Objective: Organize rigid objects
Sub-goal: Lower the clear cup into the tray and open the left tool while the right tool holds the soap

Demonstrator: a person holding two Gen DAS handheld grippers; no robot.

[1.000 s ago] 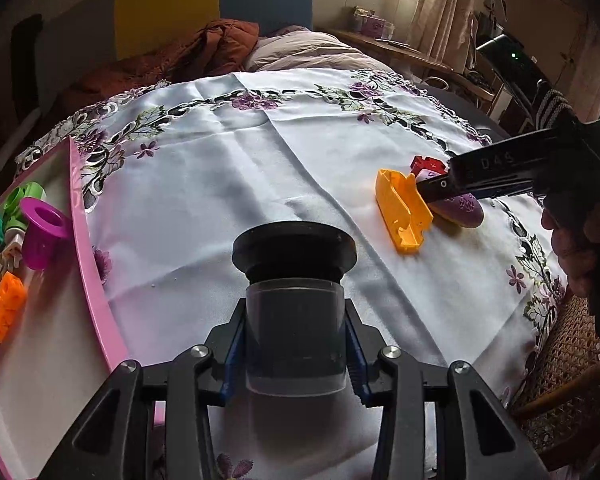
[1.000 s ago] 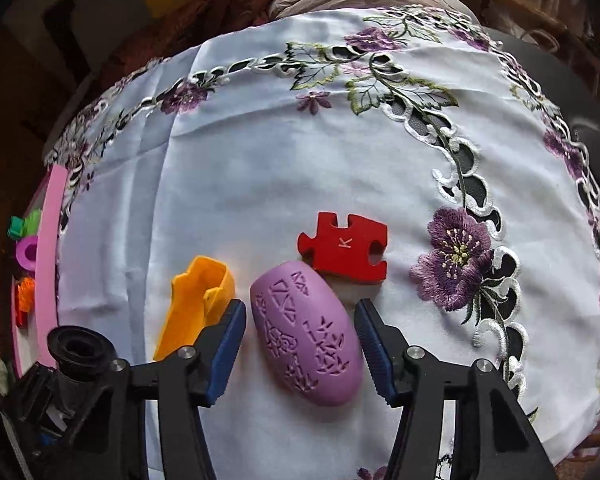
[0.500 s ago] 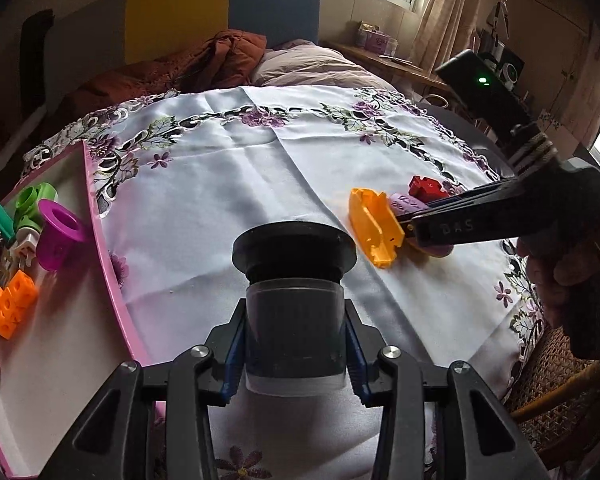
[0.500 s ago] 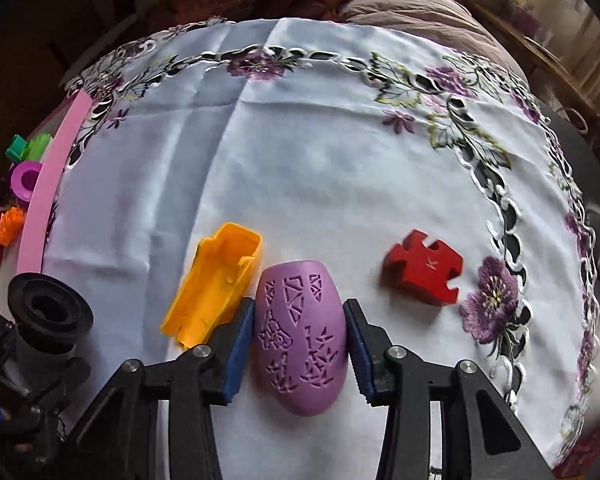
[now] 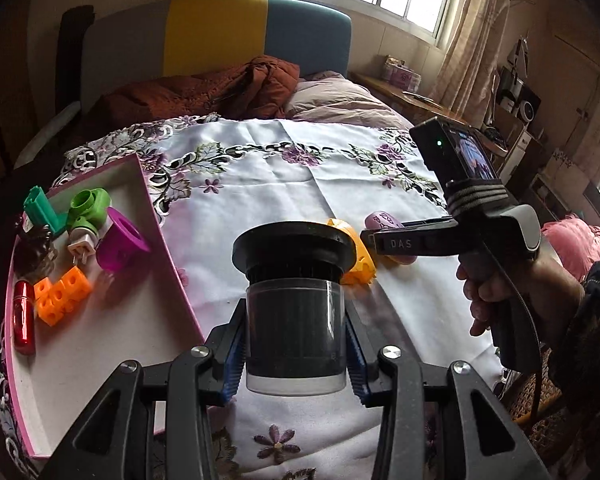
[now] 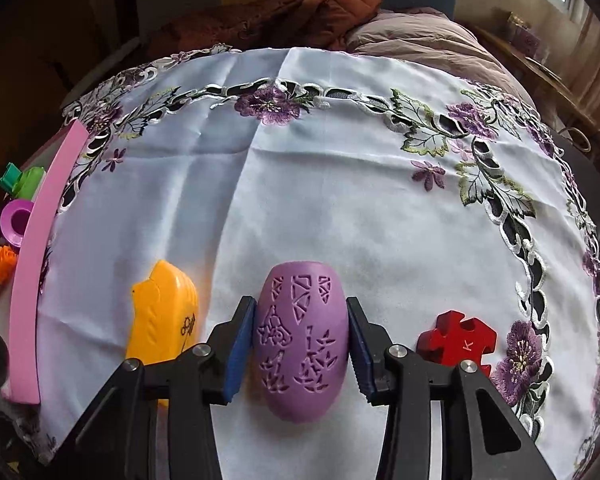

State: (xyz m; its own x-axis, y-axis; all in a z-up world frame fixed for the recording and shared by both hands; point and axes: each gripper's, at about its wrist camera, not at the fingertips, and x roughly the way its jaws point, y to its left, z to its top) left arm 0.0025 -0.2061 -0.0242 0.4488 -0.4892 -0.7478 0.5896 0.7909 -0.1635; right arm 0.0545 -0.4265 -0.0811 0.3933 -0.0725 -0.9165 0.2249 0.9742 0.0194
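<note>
**Both tongs loaded, pink tray waiting on the left**

The left tongs (image 5: 296,354) are clamped on a dark cylindrical cup with a wide black flanged rim (image 5: 295,280), carried upright above the white embroidered tablecloth (image 5: 260,192) of the worktop, just right of the pink-rimmed tray (image 5: 172,264). That tray already holds a purple funnel-shaped piece (image 5: 120,240), an orange studded block (image 5: 62,294), a green pipe fitting (image 5: 86,208) and a red metallic tube (image 5: 23,316)

The right tongs (image 6: 300,344) grip a purple egg-shaped plastic shell with carved patterns (image 6: 300,336), blue pads pressed on both flanks. Whether it has left the cloth cannot be told. A yellow moulded plastic shell (image 6: 162,316) lies just beside it on the left, a red wooden jigsaw piece (image 6: 456,338) near on the right

The step in hand looks like carrying both picks to the tray. Next, the left tongs probably need to swing over the tray's bare floor and lower the cup before letting go; the right must clear the yellow shell on its way across

Both tools point steeply down; a hand (image 5: 488,292) holds the right tool's pistol grip
</note>
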